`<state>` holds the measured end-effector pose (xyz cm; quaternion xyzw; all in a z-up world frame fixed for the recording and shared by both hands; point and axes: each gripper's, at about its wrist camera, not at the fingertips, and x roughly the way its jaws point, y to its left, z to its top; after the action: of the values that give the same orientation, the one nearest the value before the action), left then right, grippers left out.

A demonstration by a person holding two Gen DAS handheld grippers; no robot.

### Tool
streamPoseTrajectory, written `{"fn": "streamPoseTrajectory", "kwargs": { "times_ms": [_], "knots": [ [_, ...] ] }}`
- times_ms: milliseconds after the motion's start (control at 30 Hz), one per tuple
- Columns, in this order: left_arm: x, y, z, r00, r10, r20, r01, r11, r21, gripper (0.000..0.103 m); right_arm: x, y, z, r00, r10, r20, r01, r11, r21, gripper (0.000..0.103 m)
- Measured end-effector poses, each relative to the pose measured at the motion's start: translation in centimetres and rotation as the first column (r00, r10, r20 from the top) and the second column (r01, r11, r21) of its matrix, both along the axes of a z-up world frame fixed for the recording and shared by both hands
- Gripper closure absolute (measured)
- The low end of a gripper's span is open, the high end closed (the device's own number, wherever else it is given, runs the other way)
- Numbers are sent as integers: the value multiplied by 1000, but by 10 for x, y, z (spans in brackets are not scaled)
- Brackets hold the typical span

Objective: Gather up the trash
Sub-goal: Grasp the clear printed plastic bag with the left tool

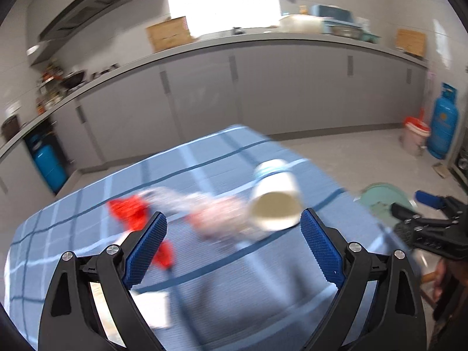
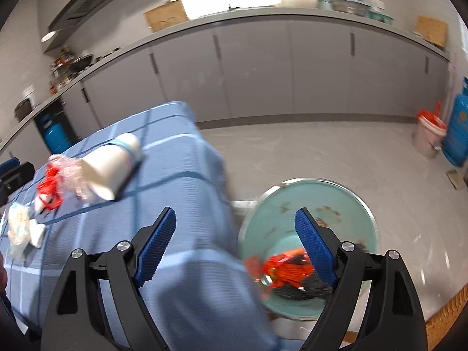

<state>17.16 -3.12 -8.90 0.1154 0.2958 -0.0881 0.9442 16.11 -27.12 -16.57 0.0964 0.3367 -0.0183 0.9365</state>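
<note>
Left hand-held gripper [image 1: 232,247] jaws apart, empty, over desk [image 1: 87,204]. At 12 o'clock: tipped white cup [image 1: 276,201], clear wrapper, probably plastic [image 1: 216,213], red scrap [image 1: 130,210]. Right hand-held gripper [image 2: 235,248] apart, empty; teal bin [image 2: 307,201] at 1 o'clock holds red trash [image 2: 283,267].

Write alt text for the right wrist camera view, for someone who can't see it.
The open right gripper hangs over the edge of a blue checked tablecloth, above a pale green bin on the floor holding an orange wrapper. Left on the cloth: a tipped white paper cup, clear plastic, red scraps and crumpled tissue.
</note>
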Motion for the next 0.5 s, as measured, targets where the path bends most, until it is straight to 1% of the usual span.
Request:
{"fn": "streamPoseTrajectory", "kwargs": {
  "times_ms": [100,133,233,300,367,400,500],
  "knots": [
    [0,33,-2,997,82,1,-82,996,27,12,3,22,6,999,42,5,-42,999,-10,18],
    [-1,49,-4,992,123,4,-123,991,42,12,2,30,7,998,54,8,-54,998,-13,18],
    [-4,86,-7,972,233,12,-233,968,88,10,3,54,13,995,95,17,-94,995,-18,16],
    [-7,114,-12,952,307,8,-306,947,101,7,4,68,15,992,125,22,-125,992,-18,15],
    [-10,139,-19,927,375,-18,-372,923,95,7,6,81,15,988,151,21,-151,988,-19,15],
    [-10,152,-24,913,405,-48,-400,912,85,7,7,88,14,986,166,17,-166,986,-20,15],
    [-7,168,-37,895,423,-138,-423,906,36,7,10,101,12,981,196,10,-196,980,-19,15]
  ]
}}
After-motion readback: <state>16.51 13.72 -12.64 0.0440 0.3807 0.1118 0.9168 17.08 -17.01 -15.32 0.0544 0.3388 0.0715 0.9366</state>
